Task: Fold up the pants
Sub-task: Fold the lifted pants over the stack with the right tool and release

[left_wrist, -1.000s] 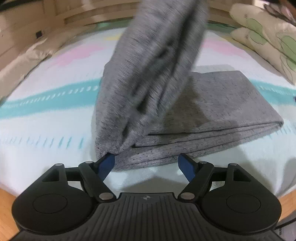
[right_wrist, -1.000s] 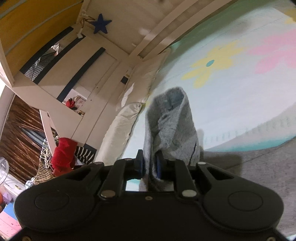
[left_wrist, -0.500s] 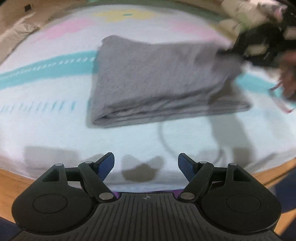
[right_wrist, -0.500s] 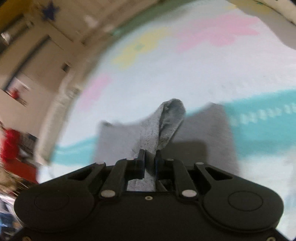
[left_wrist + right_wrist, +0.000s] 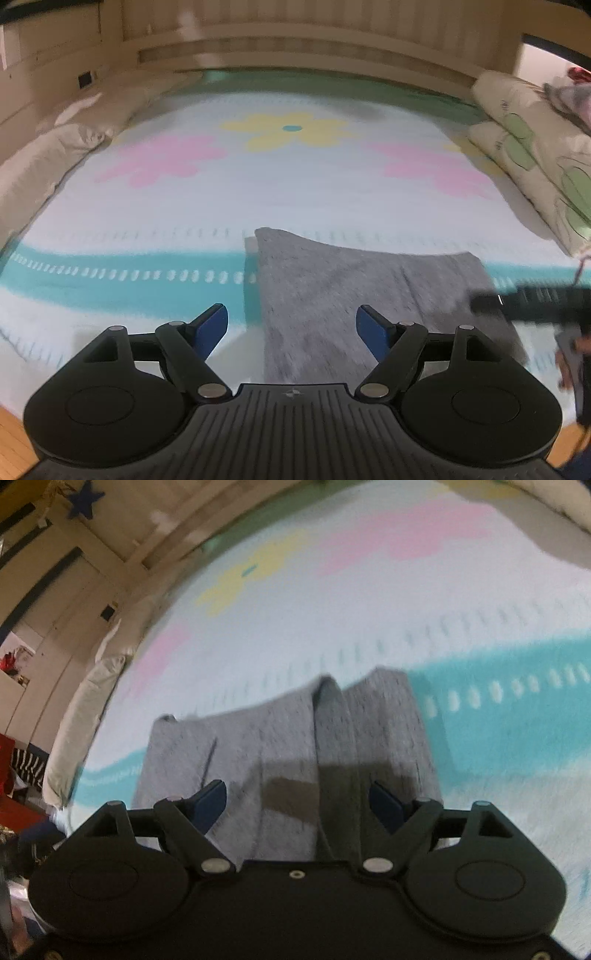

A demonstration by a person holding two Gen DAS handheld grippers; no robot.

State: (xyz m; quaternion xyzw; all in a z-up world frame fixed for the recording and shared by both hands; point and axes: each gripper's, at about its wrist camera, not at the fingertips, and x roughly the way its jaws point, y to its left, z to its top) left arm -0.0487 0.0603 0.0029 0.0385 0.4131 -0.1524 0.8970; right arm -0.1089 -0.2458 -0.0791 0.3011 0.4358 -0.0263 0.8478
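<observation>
While the right gripper (image 5: pixel 297 805) hovers low over the pants (image 5: pixel 288 757), its jaws have just been opening and now stand wide, with cloth lying under and between them but no pad pressing on it. A raised ridge of grey fabric runs up the middle of the stack in the right wrist view, so the top layer has not settled flat. The left gripper (image 5: pixel 291 328) also has its jaws wide and holds nothing; it hangs above the near edge of the bed (image 5: pixel 110 258), with the pants below and ahead of it. The pants lie folded into a compact grey block near that near edge, across the teal stripe (image 5: pixel 129 284) of the cover, well apart from the pillows (image 5: pixel 532 177) at the right side.

By my reading the fold is laid and the step in hand is the release and tidy. To do it well, lift the right gripper straight up and clear so no finger drags the top layer back. Then press the ridge down with closed or flat fingers, stroking from the fold line toward the free edge. Check that the edges of the layers line up; if one corner overhangs, nudge it square rather than re-gripping the whole stack. Soft knit creeps easily, so slow, light passes should suit it best.
</observation>
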